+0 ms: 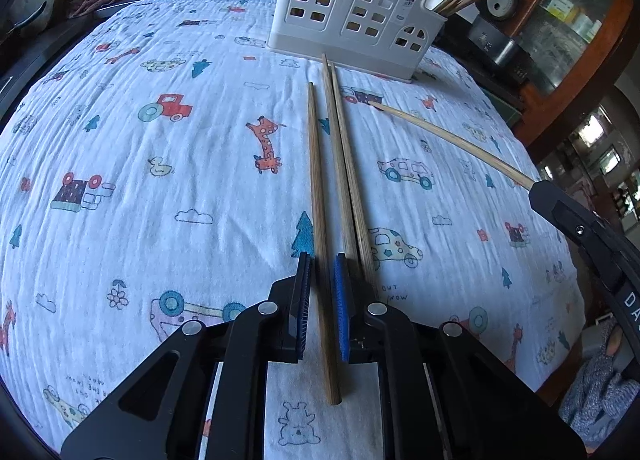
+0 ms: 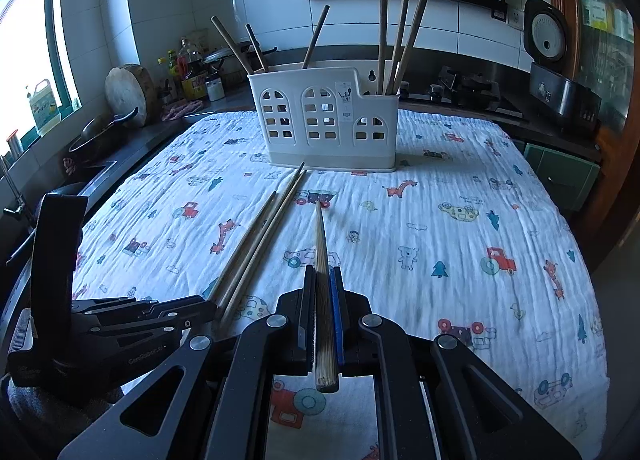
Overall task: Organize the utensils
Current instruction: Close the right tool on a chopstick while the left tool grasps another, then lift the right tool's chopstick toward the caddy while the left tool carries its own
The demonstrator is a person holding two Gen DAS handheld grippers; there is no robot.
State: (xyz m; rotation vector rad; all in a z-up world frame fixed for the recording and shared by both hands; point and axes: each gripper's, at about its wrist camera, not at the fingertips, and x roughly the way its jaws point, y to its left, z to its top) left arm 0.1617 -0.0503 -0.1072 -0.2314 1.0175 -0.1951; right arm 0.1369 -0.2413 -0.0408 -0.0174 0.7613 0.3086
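A white utensil holder [image 1: 352, 12] [image 2: 324, 124] stands at the far side of the patterned cloth, with several wooden chopsticks upright in it. Three chopsticks [image 1: 340, 164] [image 2: 256, 244] lie on the cloth. My left gripper [image 1: 322, 260] straddles the leftmost one [image 1: 318, 220], with small gaps beside the pads; it is not clamped. My right gripper [image 2: 322, 272] is shut on one chopstick [image 2: 322, 260] and holds it above the cloth, tip toward the holder. It also shows at the right of the left wrist view [image 1: 452, 140].
The cloth-covered table [image 2: 480, 200] is ringed by a dark kitchen counter with bottles [image 2: 188, 68], a wok [image 2: 100, 132], a round cutting board [image 2: 128, 94], a stove [image 2: 464, 92] and a rice cooker [image 2: 552, 60]. A wooden cabinet [image 1: 568, 40] stands to the right.
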